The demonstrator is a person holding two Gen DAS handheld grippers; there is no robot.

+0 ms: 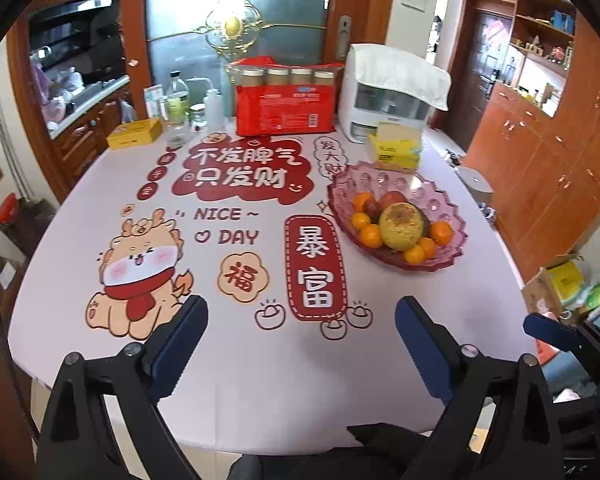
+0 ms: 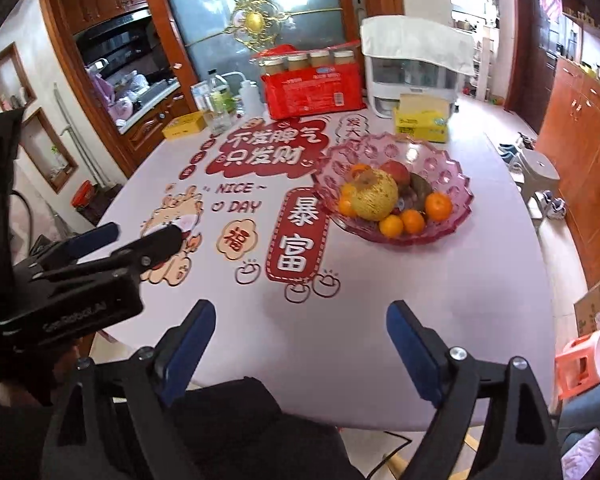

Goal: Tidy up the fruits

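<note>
Pink scalloped glass fruit bowl (image 1: 452, 216) on the printed tablecloth (image 1: 260, 380) holds small oranges (image 1: 370, 236) around a yellow-green melon (image 1: 402, 226); only the right wrist view shows the left gripper (image 2: 140, 236) sideways. Both left and right gripper (image 2: 300, 332) gape empty.

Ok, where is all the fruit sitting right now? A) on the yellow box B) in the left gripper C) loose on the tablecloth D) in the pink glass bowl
D: the oranges and the big yellow melon all sit in the pink bowl, and both grippers are open and empty.
</note>
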